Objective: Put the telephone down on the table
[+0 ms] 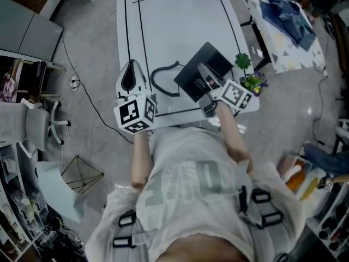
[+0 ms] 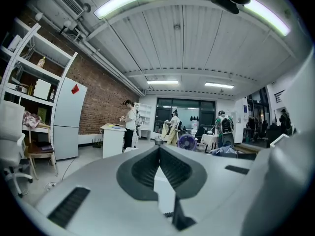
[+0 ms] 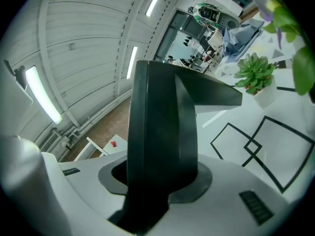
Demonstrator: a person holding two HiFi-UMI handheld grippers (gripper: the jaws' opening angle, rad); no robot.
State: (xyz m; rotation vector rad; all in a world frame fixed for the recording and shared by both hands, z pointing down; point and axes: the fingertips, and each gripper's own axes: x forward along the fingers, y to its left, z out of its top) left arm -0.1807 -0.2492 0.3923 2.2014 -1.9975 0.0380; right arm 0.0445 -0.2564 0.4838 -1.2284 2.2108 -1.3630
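The black telephone (image 1: 206, 58) hangs low over the near right part of the white table (image 1: 180, 21). My right gripper (image 1: 205, 74) is shut on it. In the right gripper view the telephone (image 3: 157, 127) stands on edge between the jaws and hides their tips. Its black cord (image 1: 161, 79) lies in a loop on the table to its left. My left gripper (image 1: 131, 72) hovers over the table's near left corner, left of the cord. Its jaws (image 2: 158, 150) meet at the tips with nothing between them.
A small potted plant (image 1: 250, 74) stands at the table's right edge, close to the telephone. Black tape lines (image 1: 132, 37) mark the tabletop. A second table (image 1: 283, 31) with cloth stands to the right, an office chair (image 1: 38, 125) to the left. Several people stand far off (image 2: 129, 124).
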